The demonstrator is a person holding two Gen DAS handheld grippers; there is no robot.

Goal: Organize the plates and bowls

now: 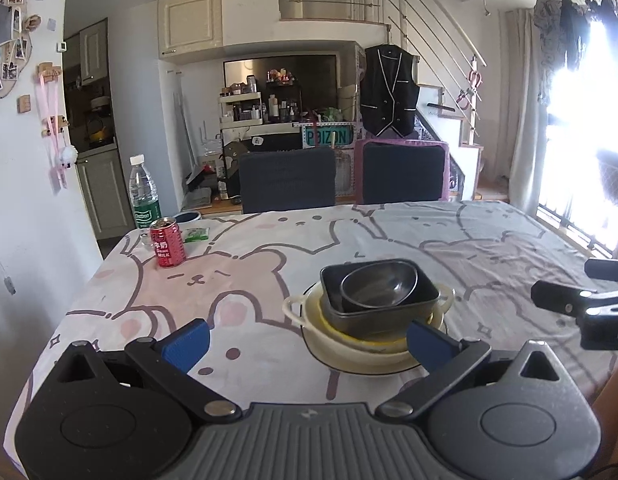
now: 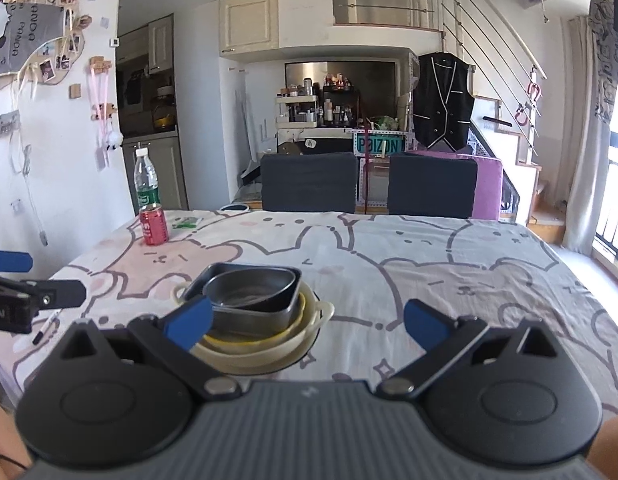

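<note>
Both the left gripper (image 1: 307, 342) and right gripper (image 2: 307, 322) hang spread wide and empty, flanking the near rim of the stacked dishes (image 1: 369, 312). The stack sits mid-table; bare tablecloth (image 2: 449, 264) stretches to the far edge, with a red can (image 1: 167, 242) and water bottle (image 1: 143, 192) at the far-left corner.

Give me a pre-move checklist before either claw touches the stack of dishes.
1. Left claw open: ok, nothing between its fingers.
2. Right claw open: ok, also holding nothing.
3. Dishes nested: ok, grey bowl sits in the black square dish, over the cream handled bowl and the plate.
4. Stack steady: cannot tell; the square dish looks tilted.
5. Can and bottle clear of the stack: ok.
</note>
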